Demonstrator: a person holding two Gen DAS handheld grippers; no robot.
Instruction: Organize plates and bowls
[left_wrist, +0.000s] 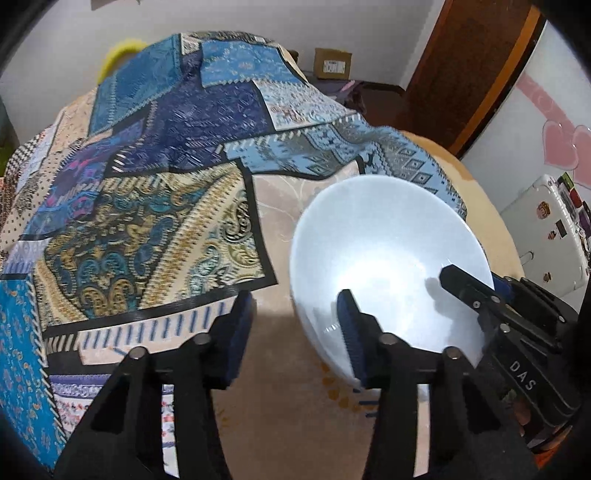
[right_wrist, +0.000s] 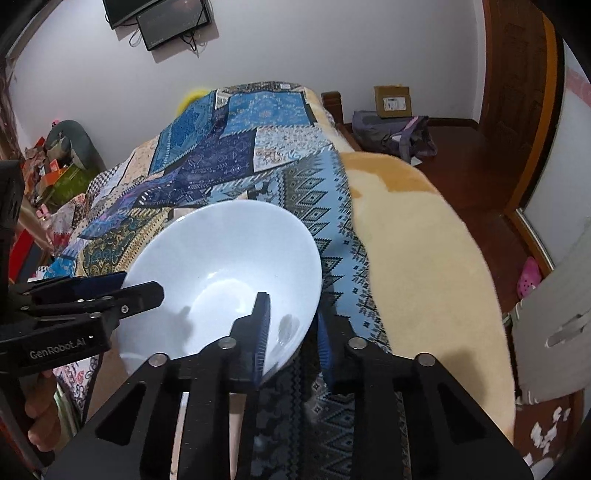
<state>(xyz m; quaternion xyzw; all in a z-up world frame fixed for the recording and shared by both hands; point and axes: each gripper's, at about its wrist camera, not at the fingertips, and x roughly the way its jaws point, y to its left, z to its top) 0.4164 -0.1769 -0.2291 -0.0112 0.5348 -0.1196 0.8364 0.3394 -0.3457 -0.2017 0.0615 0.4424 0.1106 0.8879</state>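
Note:
One white bowl sits tilted over a bed, and both grippers are at its rim. My right gripper is shut on the near right rim, one finger inside the bowl and one outside. The left wrist view has it coming in from the right. My left gripper straddles the bowl's left rim, its right finger inside. A strip of bedding shows between the left pad and the bowl's outer wall. From the right wrist it enters from the left. I cannot tell whether the bowl rests on the bed.
A blue patchwork cover lies over the bed, with a cream blanket along its right side. A white suitcase stands to the right. A cardboard box and a backpack sit by the far wall. Clutter fills the left corner.

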